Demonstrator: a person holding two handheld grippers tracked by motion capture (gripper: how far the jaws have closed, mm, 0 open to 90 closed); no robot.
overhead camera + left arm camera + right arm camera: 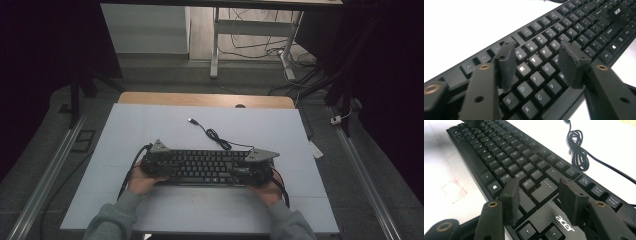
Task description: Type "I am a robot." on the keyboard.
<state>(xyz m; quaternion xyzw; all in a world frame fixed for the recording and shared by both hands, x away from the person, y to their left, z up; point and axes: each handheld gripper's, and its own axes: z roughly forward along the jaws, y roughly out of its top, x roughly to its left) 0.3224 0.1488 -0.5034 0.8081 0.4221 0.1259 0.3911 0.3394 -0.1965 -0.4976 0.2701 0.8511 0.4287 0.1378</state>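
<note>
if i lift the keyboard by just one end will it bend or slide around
The keyboard looks like a long rigid plastic slab, so it would probably stay straight. Lying flat on the smooth white table, it may well pivot or slide when pushed. Its loosely coiled cable is floppy and would likely drag behind.

Black keyboard (207, 166) — white legends; pale-blue table (150, 125); black cable (220, 137).

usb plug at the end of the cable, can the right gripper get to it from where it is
Probably yes. The USB plug lies loose on the bare white mat beyond the keyboard, with nothing beside it. The right gripper, jaws open above the Enter key, would only need lifting forward across the coiled cable.
</note>
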